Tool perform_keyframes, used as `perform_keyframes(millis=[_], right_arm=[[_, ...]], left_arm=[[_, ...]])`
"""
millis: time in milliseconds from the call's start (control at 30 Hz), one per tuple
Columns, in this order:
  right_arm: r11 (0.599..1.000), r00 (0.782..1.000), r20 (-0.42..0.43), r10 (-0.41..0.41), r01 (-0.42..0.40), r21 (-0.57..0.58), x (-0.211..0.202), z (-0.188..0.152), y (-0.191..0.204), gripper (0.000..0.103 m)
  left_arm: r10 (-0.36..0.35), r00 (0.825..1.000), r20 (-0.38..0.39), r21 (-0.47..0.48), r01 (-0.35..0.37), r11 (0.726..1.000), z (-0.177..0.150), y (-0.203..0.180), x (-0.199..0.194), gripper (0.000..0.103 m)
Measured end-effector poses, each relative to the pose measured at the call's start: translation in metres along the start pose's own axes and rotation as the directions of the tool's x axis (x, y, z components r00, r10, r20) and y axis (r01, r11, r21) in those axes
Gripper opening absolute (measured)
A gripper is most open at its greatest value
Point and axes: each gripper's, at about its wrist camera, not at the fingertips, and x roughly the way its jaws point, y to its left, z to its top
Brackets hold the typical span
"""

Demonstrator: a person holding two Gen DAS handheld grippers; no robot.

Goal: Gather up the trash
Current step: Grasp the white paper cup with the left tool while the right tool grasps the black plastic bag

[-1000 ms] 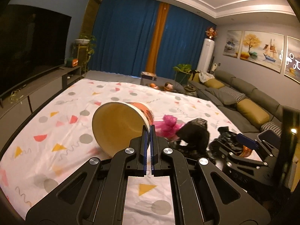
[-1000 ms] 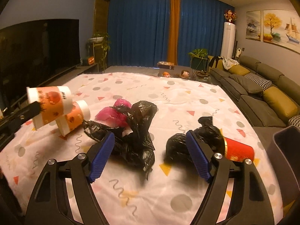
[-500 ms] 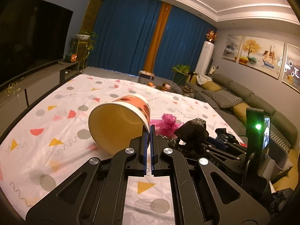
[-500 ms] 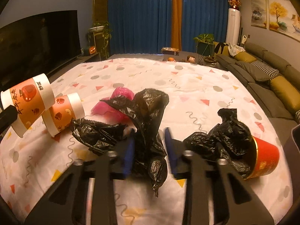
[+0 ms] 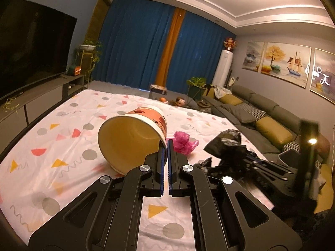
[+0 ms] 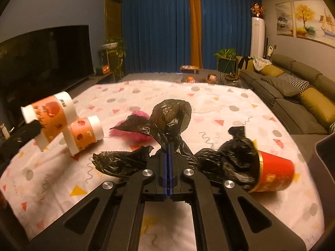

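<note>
My left gripper (image 5: 165, 144) is shut on the rim of an orange paper cup (image 5: 134, 133) and holds it above the patterned sheet (image 5: 69, 138); the cup also shows in the right wrist view (image 6: 49, 118). My right gripper (image 6: 168, 148) is shut on a crumpled black plastic bag (image 6: 167, 121), seen from the left wrist too (image 5: 226, 148). A second orange cup (image 6: 84, 133) lies on its side. A pink wrapper (image 6: 136, 129) lies behind the bag. Another black bag (image 6: 230, 156) sits against a red cup (image 6: 274, 174).
A grey bin (image 6: 325, 167) stands at the right edge of the sheet. A sofa (image 6: 293, 87) runs along the right. A TV (image 6: 44, 60) and its cabinet stand on the left. Blue curtains and plants are at the back.
My right gripper went from wide open to shut on the black bag and lifted it. My left gripper raised the orange cup a little higher.
</note>
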Motion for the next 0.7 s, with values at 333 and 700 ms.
perform_keyframes(millis=[333,700], right_arm=[[1.000,0.994,0.104,-0.028,0.028,0.005,-0.081,-0.011,-0.023,0.002],[0.996,0.987,0.133,-0.092,0.088,0.033,-0.127,-0.024,-0.055,0.002]], left_arm=[[-0.027,1.000,0.009,0.040,0.027,0.999,0.000,-0.013,-0.004,0.002],[-0.078,0.997,0.002,0.090,0.078,0.993,-0.004,-0.051,-0.024,0.002]])
